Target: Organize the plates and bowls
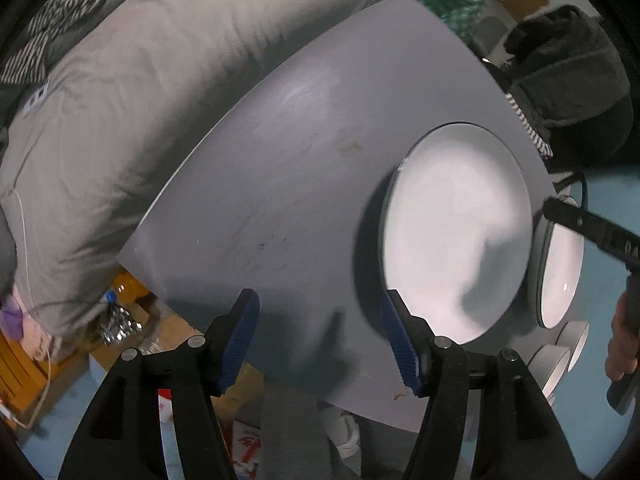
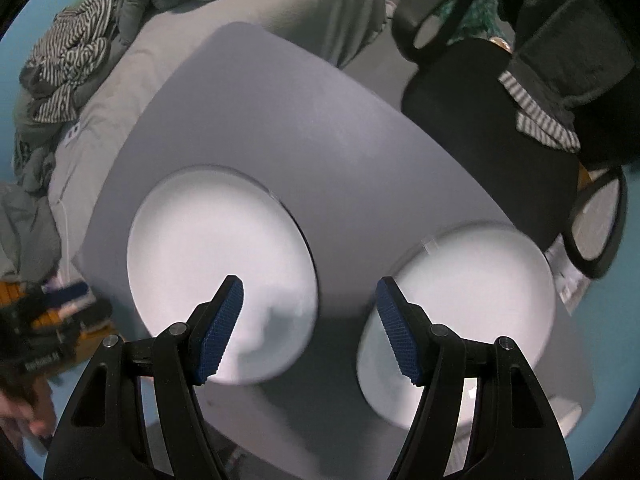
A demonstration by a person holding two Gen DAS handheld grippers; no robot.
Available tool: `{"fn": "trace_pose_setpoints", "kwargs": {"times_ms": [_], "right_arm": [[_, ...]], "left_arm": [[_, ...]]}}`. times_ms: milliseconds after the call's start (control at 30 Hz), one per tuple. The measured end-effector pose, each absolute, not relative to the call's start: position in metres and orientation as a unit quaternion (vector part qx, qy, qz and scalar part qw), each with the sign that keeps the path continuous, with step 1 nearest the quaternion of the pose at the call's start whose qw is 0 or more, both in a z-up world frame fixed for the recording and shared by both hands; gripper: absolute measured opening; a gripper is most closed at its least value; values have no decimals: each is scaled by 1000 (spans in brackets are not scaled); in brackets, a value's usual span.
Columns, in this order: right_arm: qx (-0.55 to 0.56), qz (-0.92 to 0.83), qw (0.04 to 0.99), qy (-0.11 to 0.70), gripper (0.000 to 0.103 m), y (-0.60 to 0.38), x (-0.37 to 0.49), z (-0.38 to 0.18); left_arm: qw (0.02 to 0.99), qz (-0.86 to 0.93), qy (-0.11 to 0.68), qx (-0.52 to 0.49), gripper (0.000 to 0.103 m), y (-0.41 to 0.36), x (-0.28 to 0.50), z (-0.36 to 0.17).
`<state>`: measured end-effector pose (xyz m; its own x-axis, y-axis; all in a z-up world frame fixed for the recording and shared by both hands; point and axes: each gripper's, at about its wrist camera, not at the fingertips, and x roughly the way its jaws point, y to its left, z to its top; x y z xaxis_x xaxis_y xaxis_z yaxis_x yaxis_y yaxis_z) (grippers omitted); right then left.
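Note:
A grey table (image 1: pixel 280 160) holds two white plates. In the left wrist view the nearer plate (image 1: pixel 456 232) lies right of my open, empty left gripper (image 1: pixel 320 344), which hovers over the table's near edge. A second plate (image 1: pixel 560 272) lies further right, with small white bowls (image 1: pixel 560 356) near it. The right gripper's black finger (image 1: pixel 592 228) reaches over that plate. In the right wrist view my right gripper (image 2: pixel 310 328) is open and empty above the gap between the left plate (image 2: pixel 208 256) and the right plate (image 2: pixel 480 312).
A grey pillow or duvet (image 1: pixel 120 120) lies left of the table with striped clothes (image 2: pixel 68 64) behind. A black bag (image 2: pixel 480 128) and dark clothing (image 1: pixel 568 72) crowd the table's far right. Boxes and clutter (image 1: pixel 120 320) sit on the floor below.

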<state>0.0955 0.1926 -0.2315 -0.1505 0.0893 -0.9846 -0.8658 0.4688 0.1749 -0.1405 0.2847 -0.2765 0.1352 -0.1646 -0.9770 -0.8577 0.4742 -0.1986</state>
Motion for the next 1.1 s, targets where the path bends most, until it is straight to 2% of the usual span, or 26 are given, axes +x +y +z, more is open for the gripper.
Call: {"fn": "trace_pose_setpoints", "kwargs": {"times_ms": [500, 533, 600, 667, 733, 767, 967, 1100], "right_arm": [[-340, 428, 554, 628, 67, 224, 95, -274], [-335, 429, 553, 631, 64, 224, 94, -275], [-322, 433, 544, 643, 46, 220, 94, -278], [-315, 432, 538, 652, 38, 216, 93, -281], [-306, 434, 538, 655, 35, 213, 92, -280], [-299, 435, 535, 660, 25, 212, 90, -280], [-257, 413, 537, 689, 24, 199, 93, -282], [-226, 398, 531, 713, 20, 187, 92, -283]], "left_arm": [[606, 291, 602, -431, 65, 292, -128, -302], [605, 292, 604, -430, 64, 293, -126, -302], [606, 294, 606, -423, 65, 294, -124, -302], [611, 294, 607, -415, 64, 296, -123, -301], [613, 293, 607, -413, 65, 299, -121, -300], [614, 292, 607, -412, 65, 299, -121, -300], [618, 289, 616, -395, 64, 305, -115, -302], [625, 278, 615, -391, 59, 309, -115, -302]]}}
